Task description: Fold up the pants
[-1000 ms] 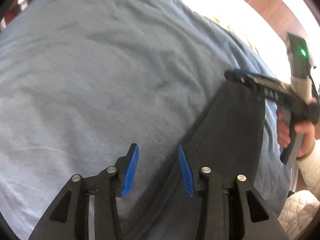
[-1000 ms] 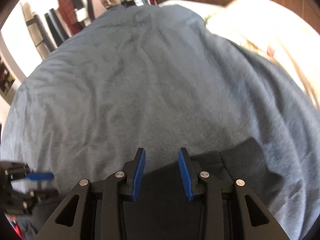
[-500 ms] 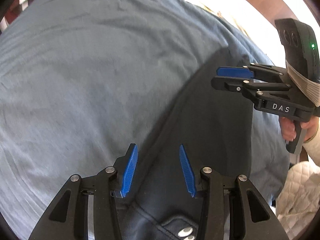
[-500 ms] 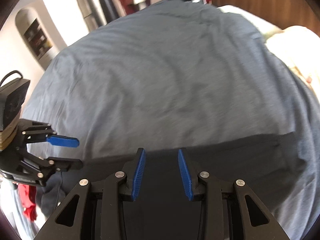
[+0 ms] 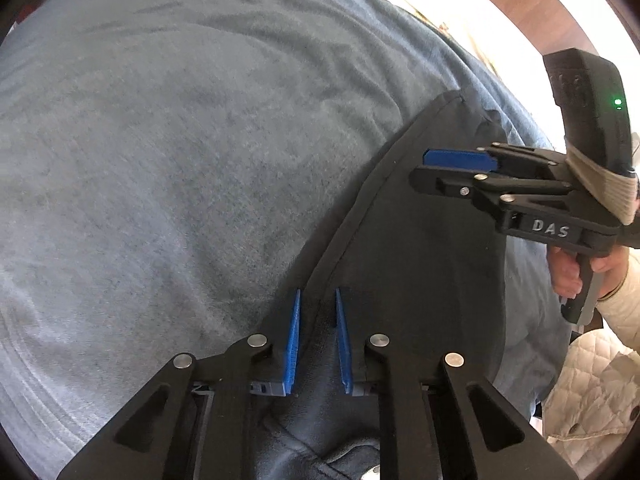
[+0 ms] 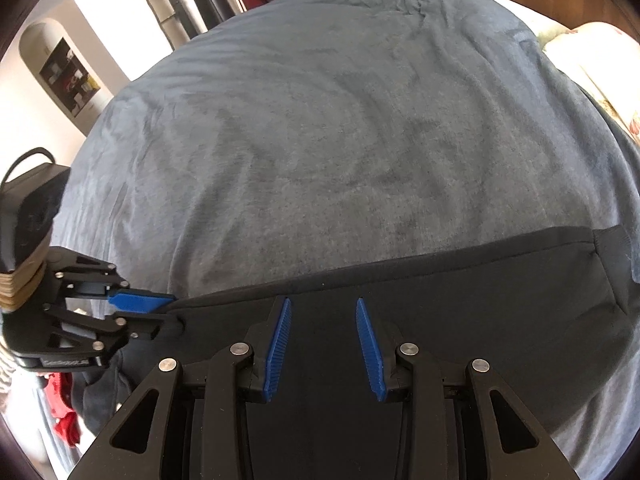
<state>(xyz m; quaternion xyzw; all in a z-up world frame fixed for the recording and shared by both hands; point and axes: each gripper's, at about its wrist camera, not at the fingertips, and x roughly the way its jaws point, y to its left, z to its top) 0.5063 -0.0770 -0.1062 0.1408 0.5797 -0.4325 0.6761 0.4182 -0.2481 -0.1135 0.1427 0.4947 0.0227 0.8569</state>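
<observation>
Two grippers over dark pants spread on a blue-grey bed cover; left gripper at the pants' seamed edge, jaws closing with a ridge of that fabric between the blue pads. Right gripper — jaws parted, pads clear of the cloth — hovers above the flat leg; a hand grips its handle.
</observation>
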